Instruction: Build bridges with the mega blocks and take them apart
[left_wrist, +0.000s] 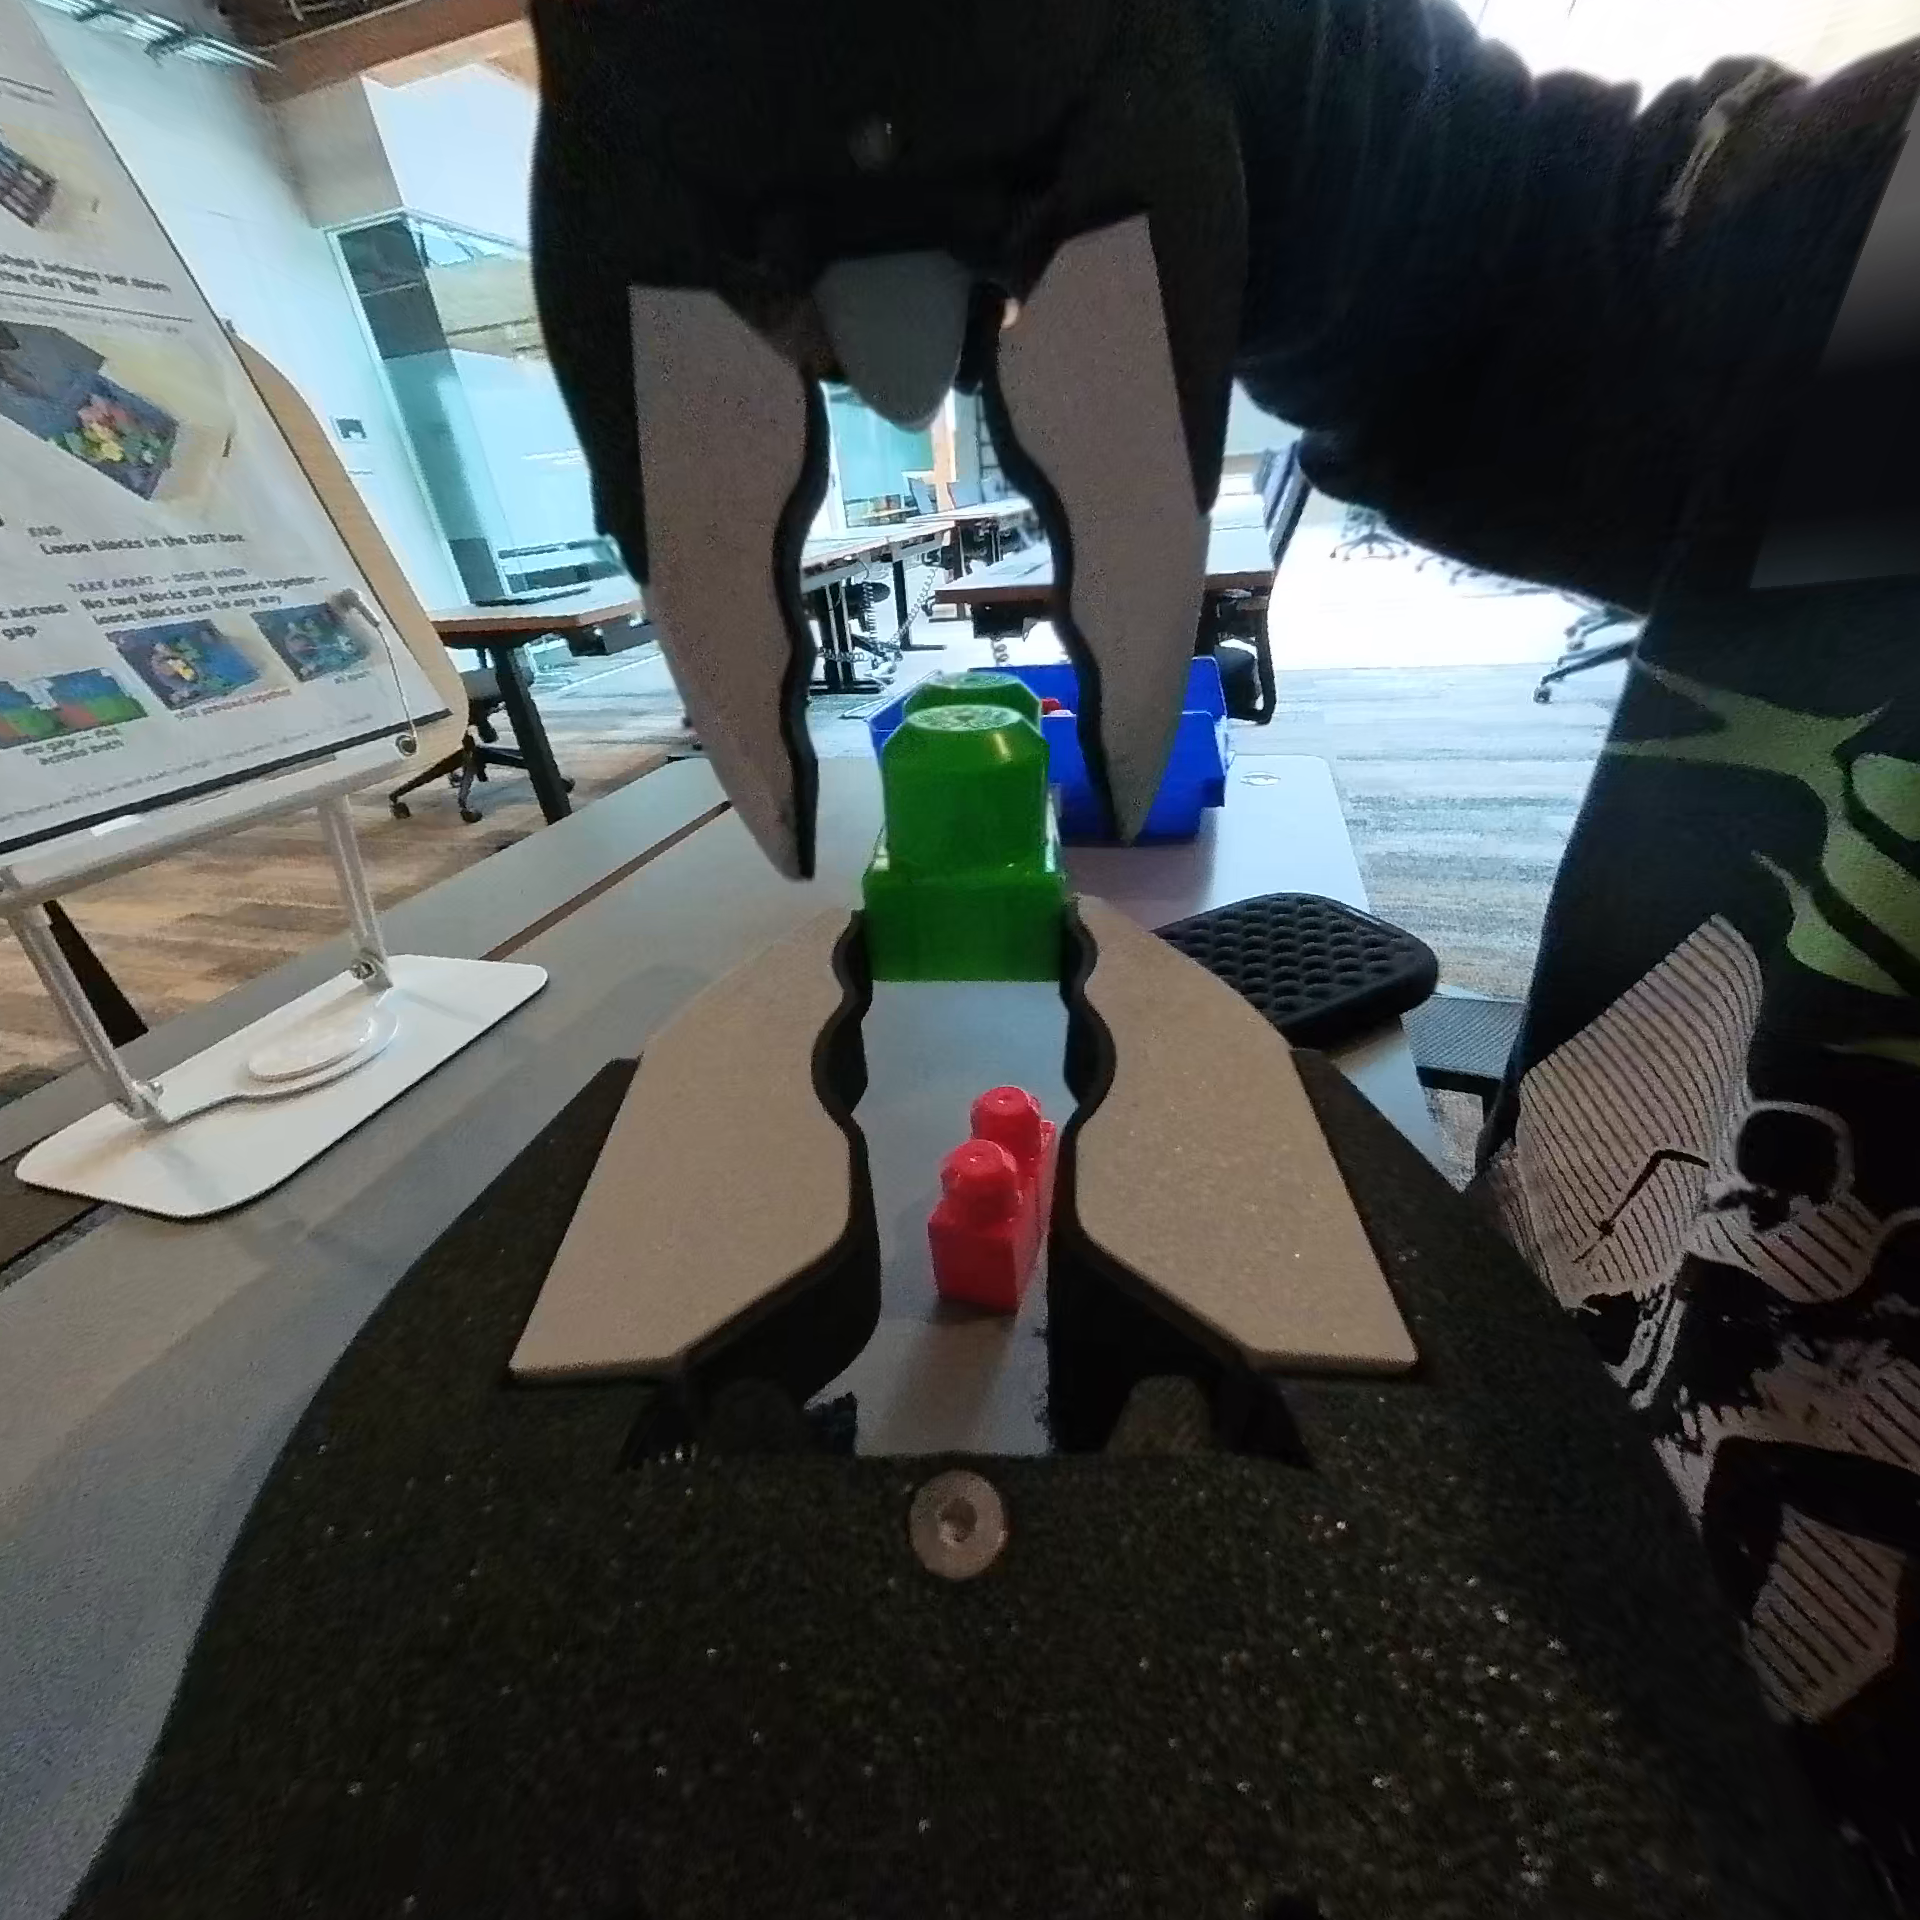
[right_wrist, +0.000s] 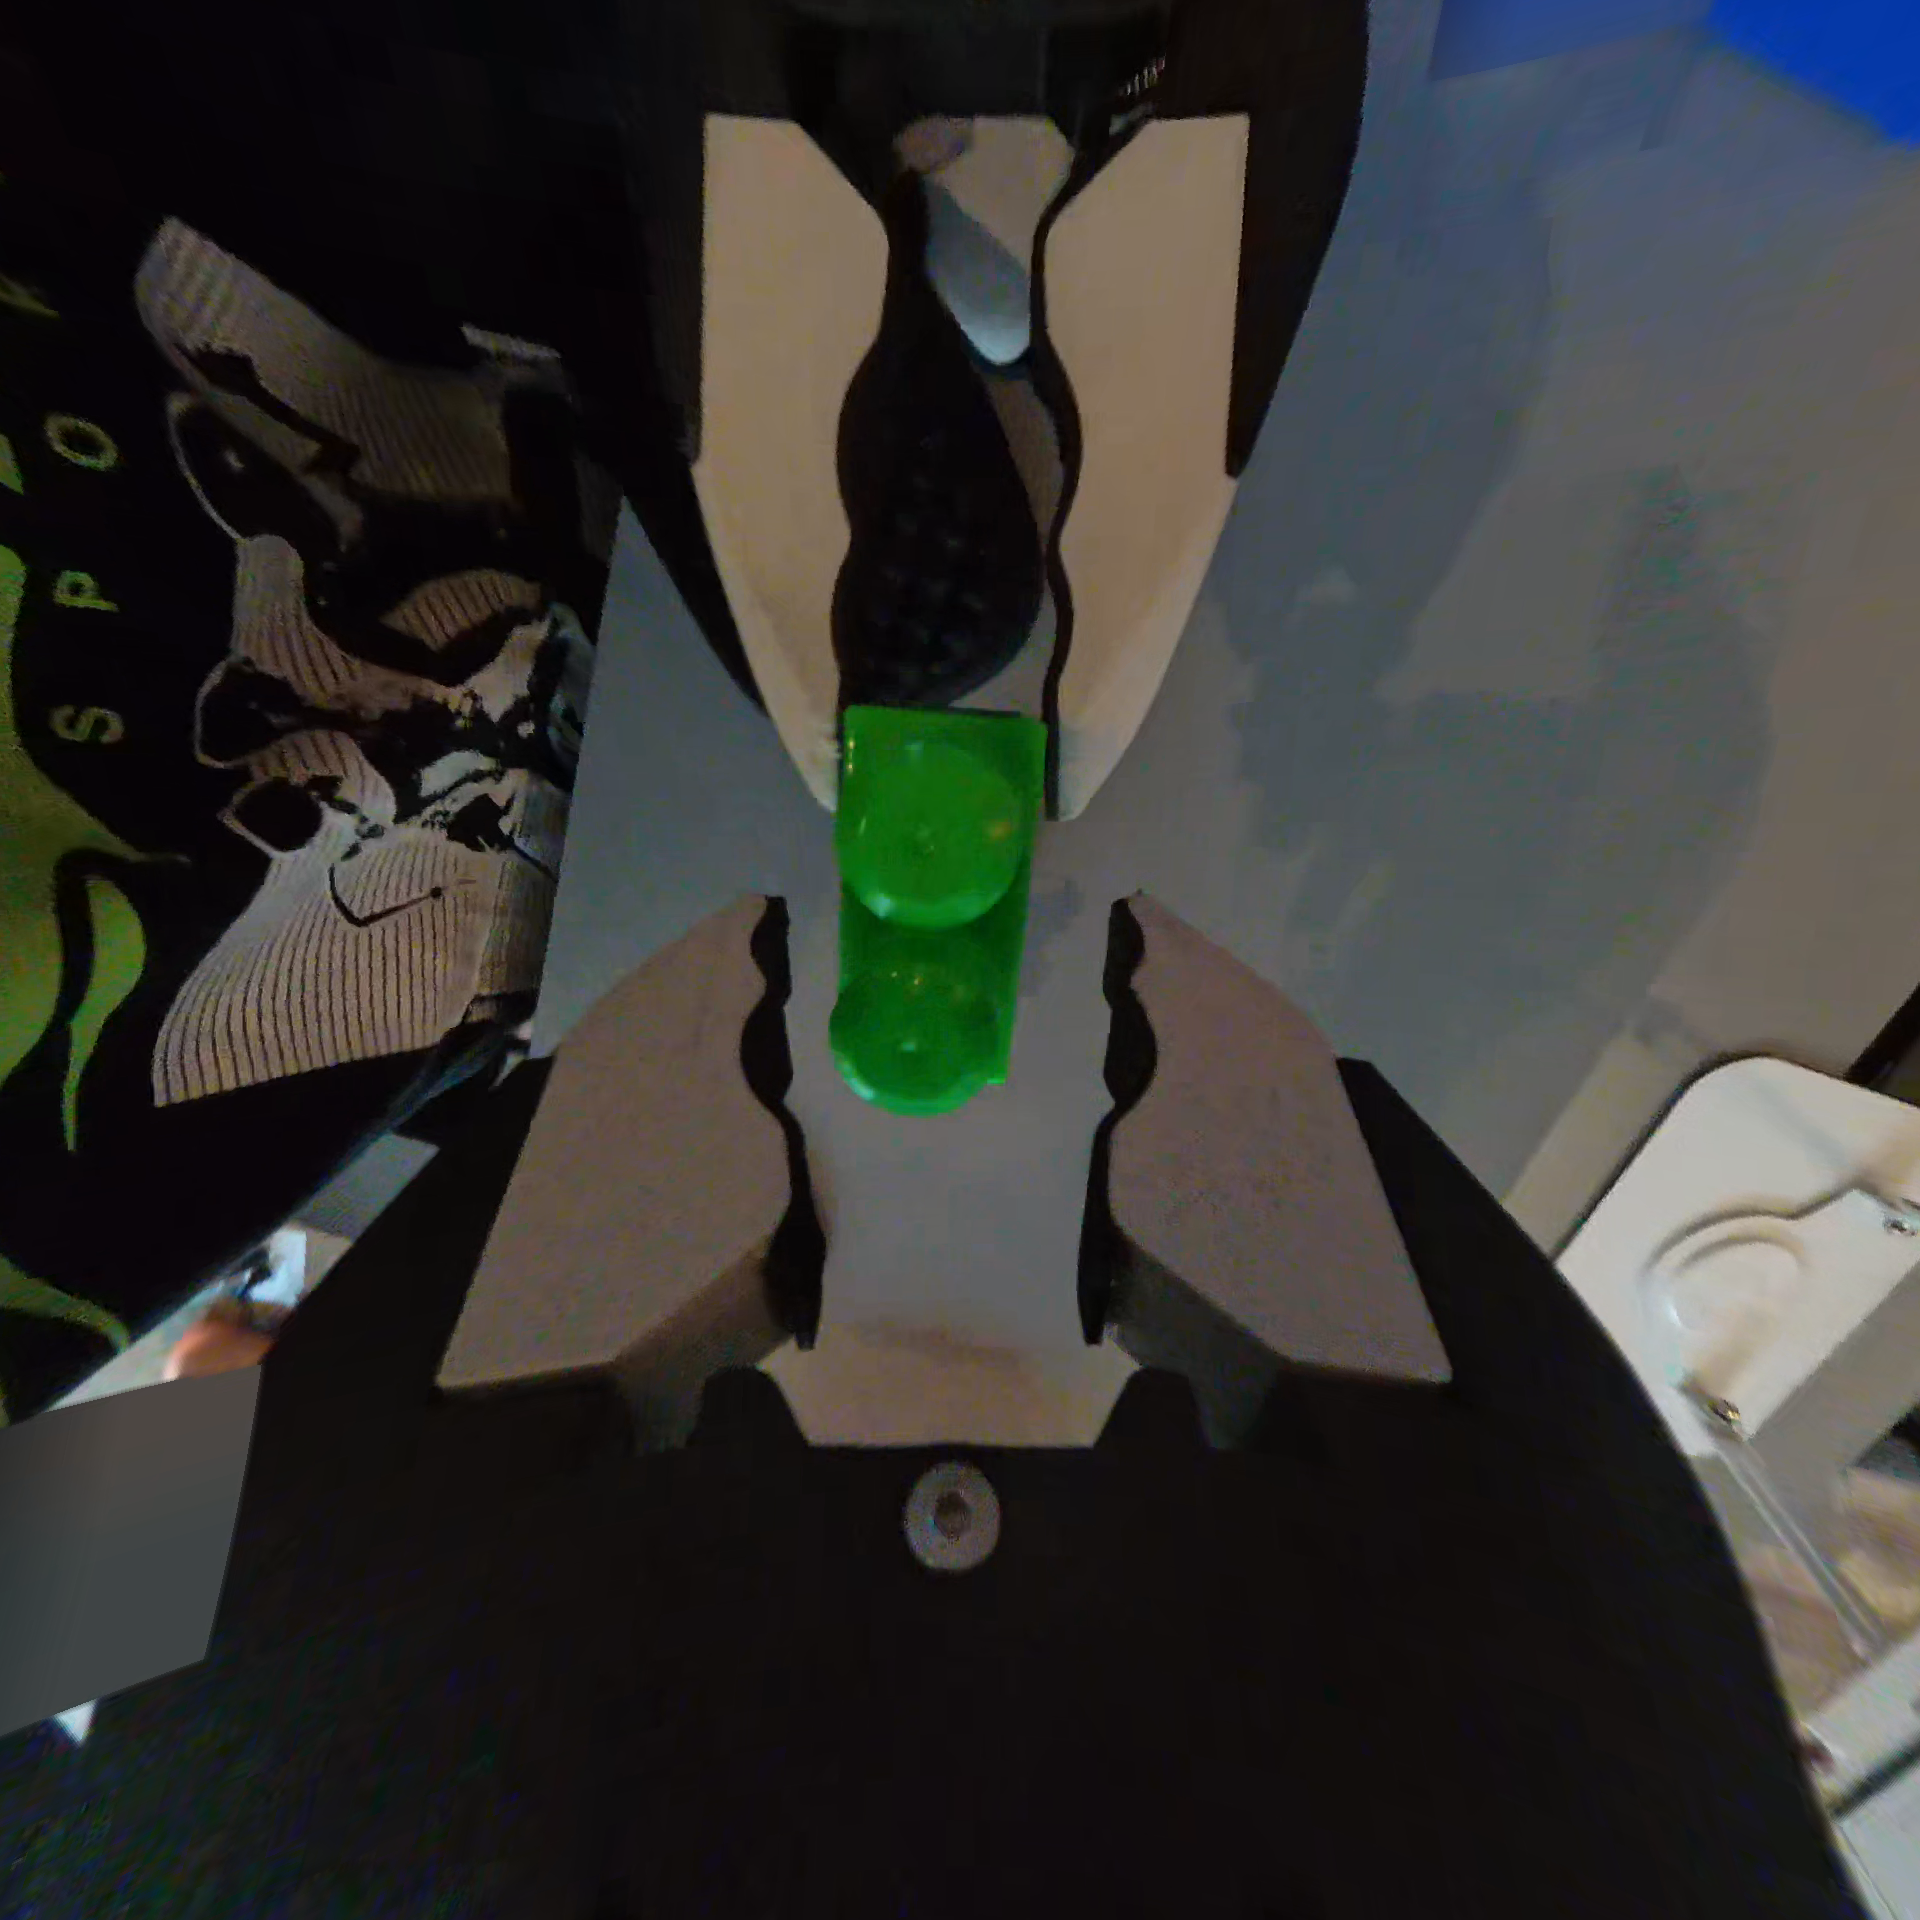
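Right now the left gripper (left_wrist: 966, 956) pinches the green block's (left_wrist: 964, 852) base above the table (left_wrist: 312, 1247) while the right gripper (right_wrist: 945, 914) hangs spread over its studs, so an off-centre closing could twist it loose onto the red block (left_wrist: 992, 1210) below.

Left gripper (right_wrist: 945, 764) clamps the green block (right_wrist: 928, 904) at its far end; right gripper (right_wrist: 951, 914), spread, flanks its 2 studs.

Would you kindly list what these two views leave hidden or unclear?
- Blue bin: left wrist view, contents hidden behind the right gripper and green block.
- Red block: absent from the right wrist view.
- Green block's underside: unseen in both views.
- Left gripper: shut on the green block.
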